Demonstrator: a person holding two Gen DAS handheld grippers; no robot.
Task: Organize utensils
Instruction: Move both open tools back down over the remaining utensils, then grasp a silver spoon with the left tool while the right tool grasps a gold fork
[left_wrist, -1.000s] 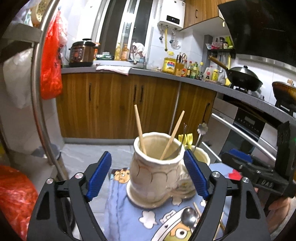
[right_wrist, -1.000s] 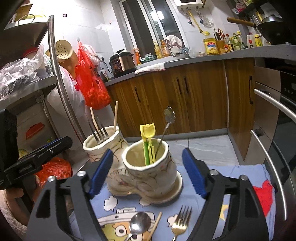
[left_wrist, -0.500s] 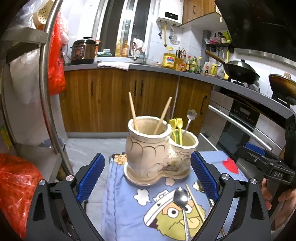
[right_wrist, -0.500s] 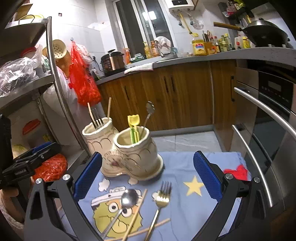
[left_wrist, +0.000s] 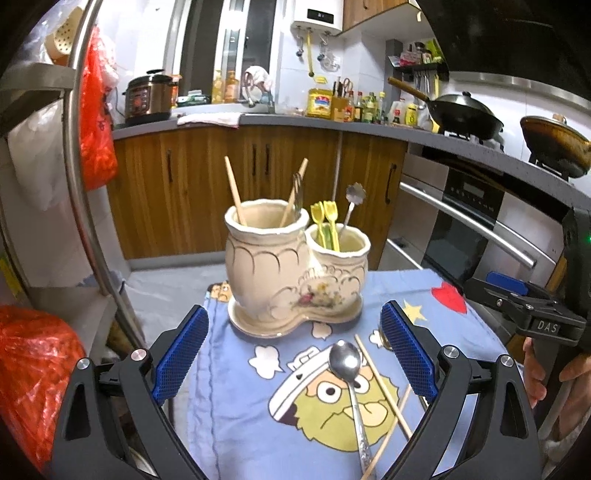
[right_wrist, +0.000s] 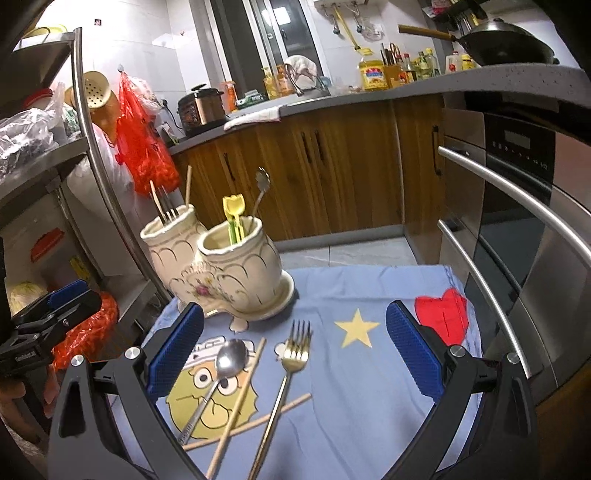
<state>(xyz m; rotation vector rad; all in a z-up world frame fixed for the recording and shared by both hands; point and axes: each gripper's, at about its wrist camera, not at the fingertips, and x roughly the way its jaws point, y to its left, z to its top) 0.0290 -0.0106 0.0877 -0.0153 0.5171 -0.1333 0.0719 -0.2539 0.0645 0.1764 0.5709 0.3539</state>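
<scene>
Moved: both grippers have backed off from the holder (left_wrist: 295, 266), which sat between the pads a second ago and now stands clear ahead; jaws have gone from nearly wide to fully wide.
Left gripper (left_wrist: 293, 350): released, nothing between the pads, hanging over the spoon (left_wrist: 349, 376) and chopsticks (left_wrist: 384, 391).
Right gripper (right_wrist: 293, 354): released too, empty, with the fork (right_wrist: 284, 384) lying almost on its centre line.
Holder: two joined cream pots on one saucer, at the far edge of the cloth (right_wrist: 369, 387) on the table; tall pot already has two chopsticks and a fork, short pot has yellow picks and a small spoon.
Loose items: spoon, fork and two chopsticks, all flat on the cloth; the chopsticks cross each other, one lying against the spoon handle, another passing under or over the fork handle, I can't tell which.
Step in hand: looks like choosing the next loose utensil to pick up.
Best pick: the fork for the right gripper, since its head and upper handle lie clear.
How: come down low, pads either side of the thin handle, close near the neck so it doesn't swing.
Watch: flat metal on soft cloth is easy to pinch with fabric; lifting may drag the crossed chopstick.
Then: tip it upright and drop it into the tall pot with the other fork.
</scene>
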